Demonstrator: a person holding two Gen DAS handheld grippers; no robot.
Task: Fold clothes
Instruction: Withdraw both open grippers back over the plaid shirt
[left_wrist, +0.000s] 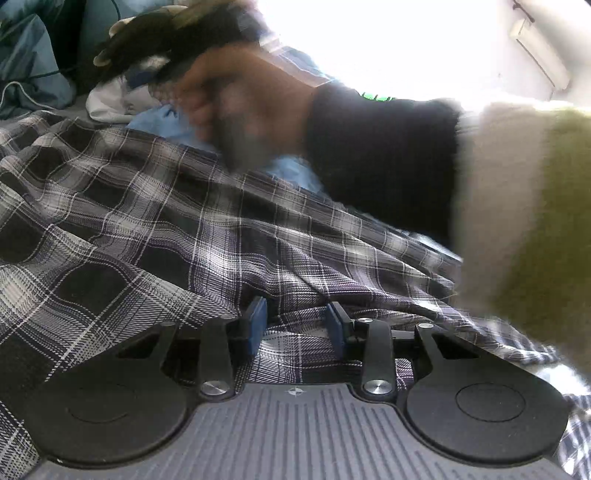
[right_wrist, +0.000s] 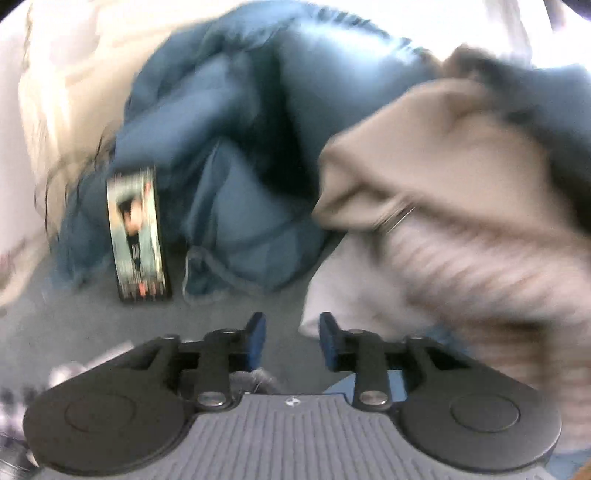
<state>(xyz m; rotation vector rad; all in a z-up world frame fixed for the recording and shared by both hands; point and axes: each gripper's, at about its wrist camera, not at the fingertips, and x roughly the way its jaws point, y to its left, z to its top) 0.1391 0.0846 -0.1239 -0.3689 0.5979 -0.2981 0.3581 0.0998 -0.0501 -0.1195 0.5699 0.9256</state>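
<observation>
My left gripper (left_wrist: 295, 328) sits parted over the rumpled plaid shirt (left_wrist: 155, 206) spread just ahead, placed to pinch a fold; my right gripper (right_wrist: 291, 341), released, holds nothing beside a beige garment (right_wrist: 436, 166), the view blurred

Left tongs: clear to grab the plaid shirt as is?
Probably yes. The left tongs are open with the plaid shirt bunched right between and under the pads, nothing blocking. The person's hand is farther back, out of the way.

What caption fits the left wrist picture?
Open left hand-held gripper over a plaid shirt, blurred hand beyond.
</observation>
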